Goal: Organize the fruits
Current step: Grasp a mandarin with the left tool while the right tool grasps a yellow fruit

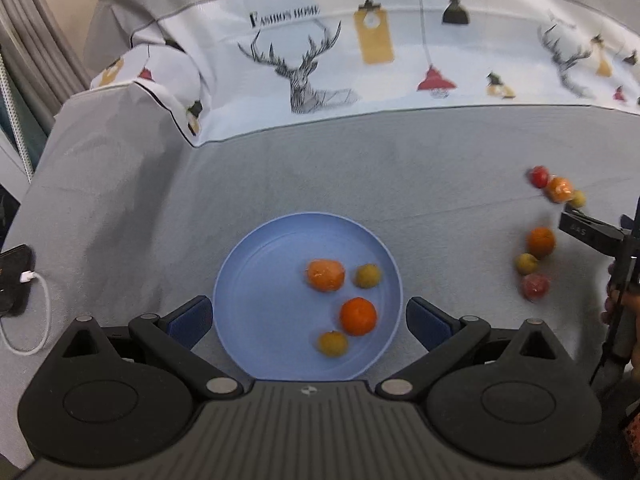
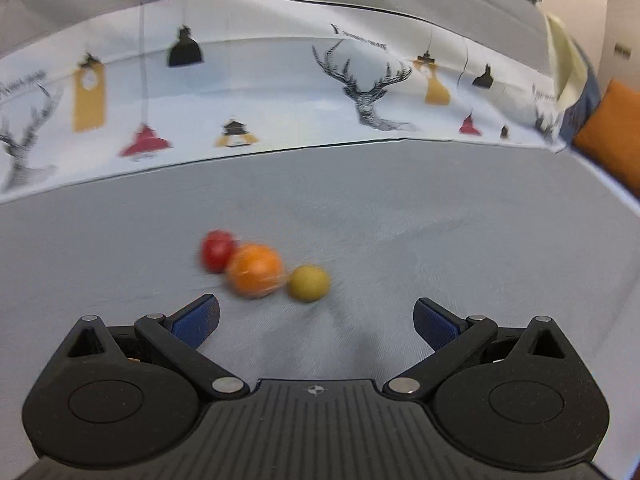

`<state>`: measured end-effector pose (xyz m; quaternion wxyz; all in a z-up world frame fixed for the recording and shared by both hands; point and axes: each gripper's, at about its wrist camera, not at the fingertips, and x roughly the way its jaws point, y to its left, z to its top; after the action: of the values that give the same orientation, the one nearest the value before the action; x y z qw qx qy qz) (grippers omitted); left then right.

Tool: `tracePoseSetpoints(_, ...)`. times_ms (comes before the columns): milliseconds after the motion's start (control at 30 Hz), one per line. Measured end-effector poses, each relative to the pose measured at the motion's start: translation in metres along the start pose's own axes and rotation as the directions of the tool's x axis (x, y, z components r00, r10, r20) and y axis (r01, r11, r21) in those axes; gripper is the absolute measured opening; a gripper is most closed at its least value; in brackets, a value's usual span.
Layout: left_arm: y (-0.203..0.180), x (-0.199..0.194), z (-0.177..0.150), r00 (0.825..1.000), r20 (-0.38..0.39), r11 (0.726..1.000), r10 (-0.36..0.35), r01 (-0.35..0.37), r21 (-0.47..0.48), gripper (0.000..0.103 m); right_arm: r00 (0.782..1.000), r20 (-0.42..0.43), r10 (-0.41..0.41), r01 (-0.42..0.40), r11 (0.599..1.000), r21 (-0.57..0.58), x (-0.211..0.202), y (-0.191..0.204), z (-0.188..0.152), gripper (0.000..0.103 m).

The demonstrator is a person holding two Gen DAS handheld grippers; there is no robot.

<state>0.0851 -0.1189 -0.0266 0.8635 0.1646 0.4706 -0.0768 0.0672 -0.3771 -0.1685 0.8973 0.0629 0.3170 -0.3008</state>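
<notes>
Right wrist view shows the right hand-held gripper [image 2: 316, 320] wide open with nothing between its blue pads. It hangs over the grey desk [image 2: 440, 220]. Just ahead of it and a bit to the left lie three fruits in a short row: a red one [image 2: 218, 250], an orange [image 2: 256, 270] touching it, and a yellow one [image 2: 309, 283] just beside the orange. The yellow one is closest to the gap between the pads. The row runs from far-left to near-right, so the pads would likely close best across it, on one fruit at a time. The picture is blurry, so the small details are hard to tell.

The left wrist view shows the left hand-held gripper [image 1: 308, 320], also wide open and holding nothing. It sits right above the near rim of a blue plate [image 1: 248, 272]. Four fruits are in the plate already: two orange ones and two yellow ones. Three more loose fruits [image 1: 534, 260] lie on the desk toward its right edge, close to the right gripper's side.

The job looks about half done. The right hand is nearer to all the loose fruits, so it should probably grab next, most likely the yellow one. Round fruit may roll away if a pad bumps it.
</notes>
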Motion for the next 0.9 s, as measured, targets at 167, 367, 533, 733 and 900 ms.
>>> tracePoseSetpoints(167,-0.031,0.031,0.023,0.998,-0.022,0.999,-0.051,0.051,0.002,0.103,0.996,-0.080,0.029,-0.026,0.999,0.045,0.037,-0.017,-0.006,0.102)
tracePoseSetpoints(367,-0.111,0.058,0.055,0.961,-0.043,0.953,-0.272,0.275,0.126,0.103,0.998,-0.025,0.066,-0.065,0.997,0.042,0.061,-0.020,0.001,0.102)
tracePoseSetpoints(533,-0.172,0.079,0.069,0.903,-0.070,0.845,-0.424,0.422,0.327,0.103,1.000,0.009,0.003,-0.004,0.999,0.050,0.059,-0.039,0.009,0.030)
tracePoseSetpoints(733,-0.224,0.127,0.085,0.827,-0.262,0.693,-0.497,0.560,0.454,0.103,0.995,-0.014,-0.098,0.099,0.978,0.183,0.055,-0.077,0.005,0.029)
tracePoseSetpoints(900,-0.245,0.148,0.071,0.815,-0.312,0.608,-0.488,0.574,0.548,0.072,0.988,-0.018,-0.151,0.152,0.976,0.158,0.053,-0.070,0.004,0.031)
